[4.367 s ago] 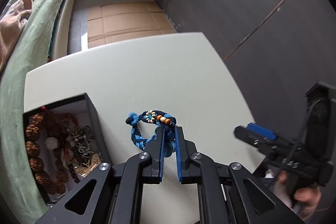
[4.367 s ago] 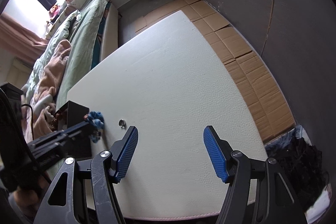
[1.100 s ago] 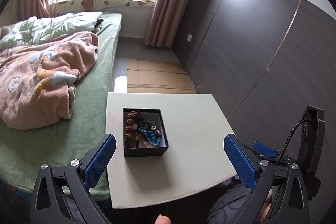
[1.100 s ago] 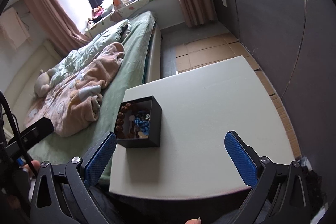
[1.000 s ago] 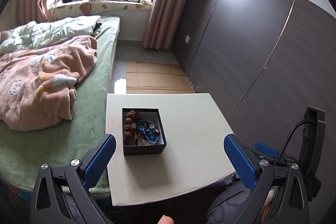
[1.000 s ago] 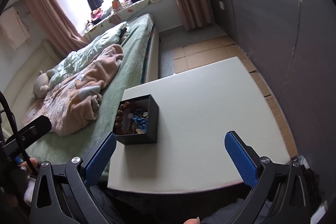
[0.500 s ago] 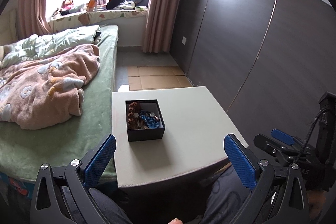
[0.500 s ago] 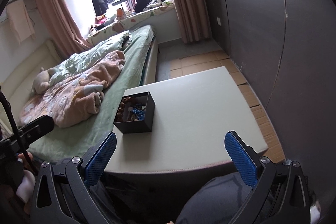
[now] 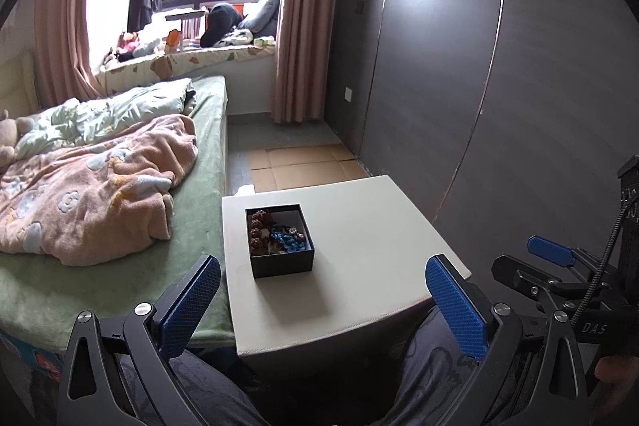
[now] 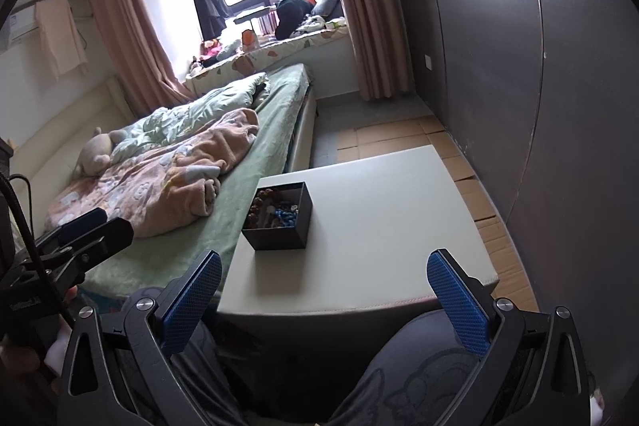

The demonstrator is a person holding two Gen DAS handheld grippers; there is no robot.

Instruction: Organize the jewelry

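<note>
Black box: open-topped, on the white table, toward its left edge beside the bed.
Jewelry: inside the box; brown beads at the left, a blue braided piece to their right.
Left tool: spread wide, holding nothing, well back from the table.
Right tool: likewise wide apart and empty, above the person's lap.
</note>
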